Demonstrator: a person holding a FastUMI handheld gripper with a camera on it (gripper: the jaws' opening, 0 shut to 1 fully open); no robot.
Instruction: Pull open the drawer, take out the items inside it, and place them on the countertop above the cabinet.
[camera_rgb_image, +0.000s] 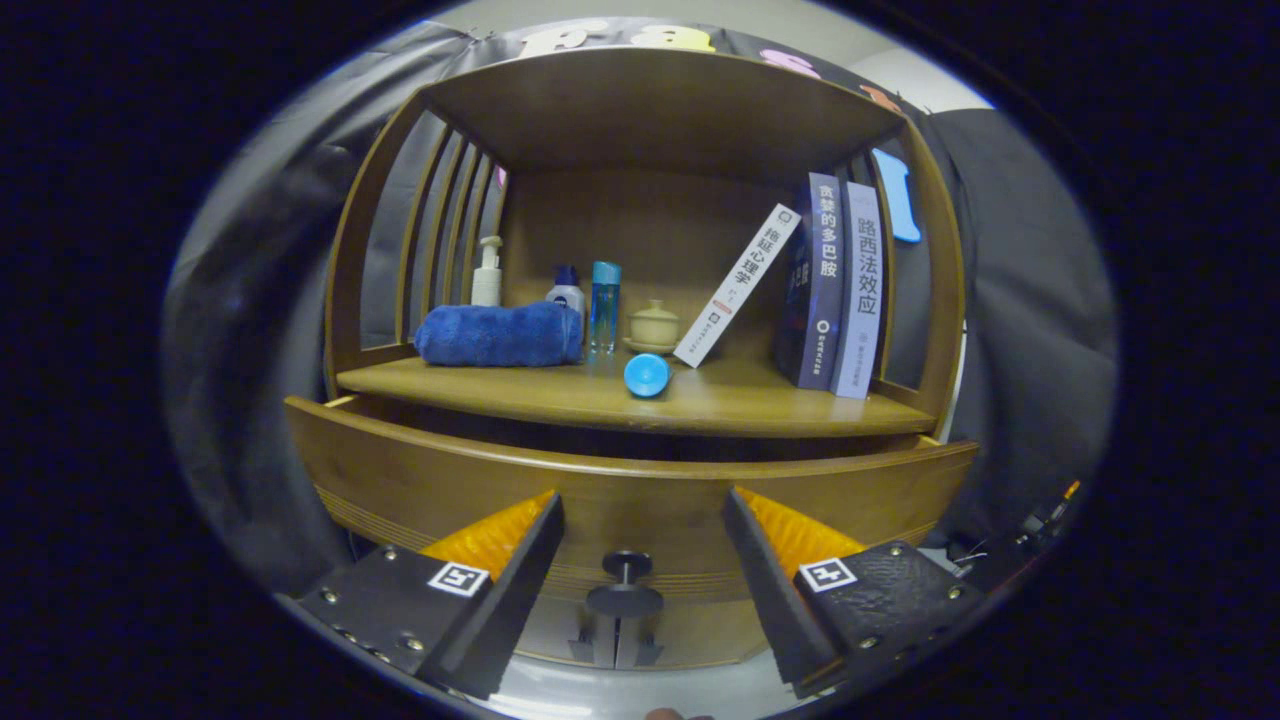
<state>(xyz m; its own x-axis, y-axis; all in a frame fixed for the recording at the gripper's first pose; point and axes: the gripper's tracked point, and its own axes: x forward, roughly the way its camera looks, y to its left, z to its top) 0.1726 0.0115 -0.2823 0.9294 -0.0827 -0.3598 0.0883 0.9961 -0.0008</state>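
Drawer (620, 490): wooden, fitted under the countertop of a small cabinet, seen slightly pulled out, its front panel standing forward of the cabinet frame with a dark gap shown behind its top edge. Contents cannot be seen. Knob (625, 590): dark, round, mounted at the middle of the drawer front.

Gripper (640, 525): held level and pointed straight at the drawer front, its fingers spread wide apart, one set to each side of the knob and gripping nothing. The knob is seen between them, untouched.

Countertop (790, 405): wooden, under an upper shelf with slatted sides. Listed from left edge to right edge: a folded blue towel (498, 335); behind it a pump bottle (487, 272) and a white bottle (567, 293); a tall blue bottle (604, 307); a lidded cup (654, 327) on a saucer; a blue cap (646, 375) lying near the front edge; a white book (738, 285) tilted against two upright books (840, 285) at the right edge.
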